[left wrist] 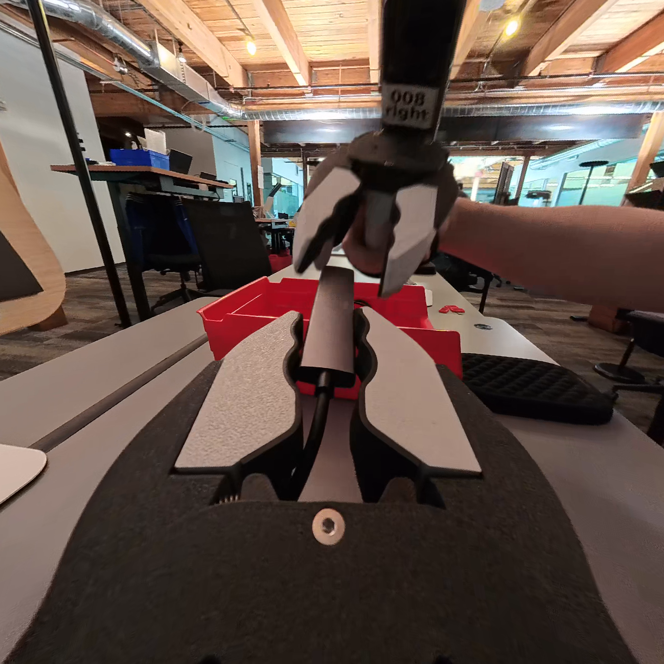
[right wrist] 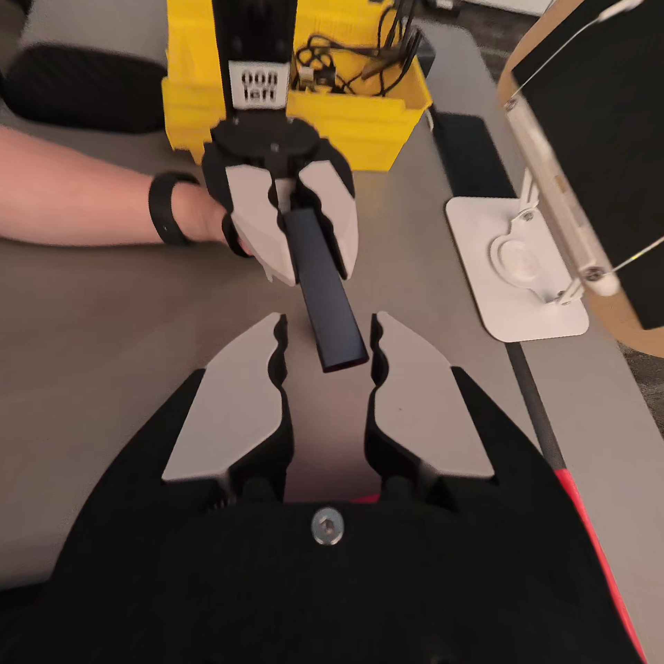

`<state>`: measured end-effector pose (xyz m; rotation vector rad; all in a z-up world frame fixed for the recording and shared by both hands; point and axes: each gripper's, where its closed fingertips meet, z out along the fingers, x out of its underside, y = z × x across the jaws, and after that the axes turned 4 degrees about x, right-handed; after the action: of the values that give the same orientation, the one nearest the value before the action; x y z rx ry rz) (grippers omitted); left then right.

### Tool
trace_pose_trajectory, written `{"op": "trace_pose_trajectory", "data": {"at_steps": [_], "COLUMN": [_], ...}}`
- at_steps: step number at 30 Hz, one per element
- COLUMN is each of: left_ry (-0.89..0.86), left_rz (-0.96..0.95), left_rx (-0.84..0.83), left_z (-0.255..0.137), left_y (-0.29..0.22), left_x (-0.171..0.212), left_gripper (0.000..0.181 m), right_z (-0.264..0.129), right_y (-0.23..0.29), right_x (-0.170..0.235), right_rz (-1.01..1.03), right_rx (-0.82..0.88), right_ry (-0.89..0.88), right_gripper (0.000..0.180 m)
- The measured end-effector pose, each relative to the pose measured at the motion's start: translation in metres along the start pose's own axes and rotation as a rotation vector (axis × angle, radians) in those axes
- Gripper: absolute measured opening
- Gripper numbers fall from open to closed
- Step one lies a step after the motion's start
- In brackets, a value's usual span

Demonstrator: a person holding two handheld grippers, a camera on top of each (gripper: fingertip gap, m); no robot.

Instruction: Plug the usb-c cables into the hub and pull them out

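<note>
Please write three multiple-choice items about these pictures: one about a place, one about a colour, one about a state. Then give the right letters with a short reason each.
1. Where is the hub?
A. in the red bin
B. between the fingers of the left hand-held gripper
C. flat on the table

2. What colour is the bin that holds loose cables?
A. yellow
B. blue
C. green

3. What is the state of the right hand-held gripper?
A. shut on a cable
B. shut on the hub
C. open

Answers:
1 B, the fingers clamp the hub's sides.
2 A, the right wrist view shows yellow walls.
3 C, a wide gap separates its fingers around the hub's free end.
</note>
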<state>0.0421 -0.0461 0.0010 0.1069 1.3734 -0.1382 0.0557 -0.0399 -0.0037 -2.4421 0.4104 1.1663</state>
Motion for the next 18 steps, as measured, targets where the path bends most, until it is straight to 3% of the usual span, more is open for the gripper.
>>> {"op": "trace_pose_trajectory", "data": {"at_steps": [3, 12, 18], "left_ry": [0.009, -0.011, -0.142], "left_rz": [-0.014, -0.131, -0.235], "left_rx": [0.056, 0.186, 0.150], "left_z": [0.000, 0.002, -0.003], "left_y": [-0.005, -0.016, -0.007], "left_x": [0.001, 0.001, -0.022], "left_gripper": [0.026, 0.027, 0.069], "right_z": [0.009, 0.003, -0.012], "right_y": [0.007, 0.020, 0.017], "right_x": [0.001, 0.001, -0.004], "right_rz": [0.018, 0.051, 0.009], "right_rx": [-0.042, 0.000, 0.069], "right_ry": [0.003, -0.037, -0.002], "right_gripper": [0.027, 0.024, 0.024]}}
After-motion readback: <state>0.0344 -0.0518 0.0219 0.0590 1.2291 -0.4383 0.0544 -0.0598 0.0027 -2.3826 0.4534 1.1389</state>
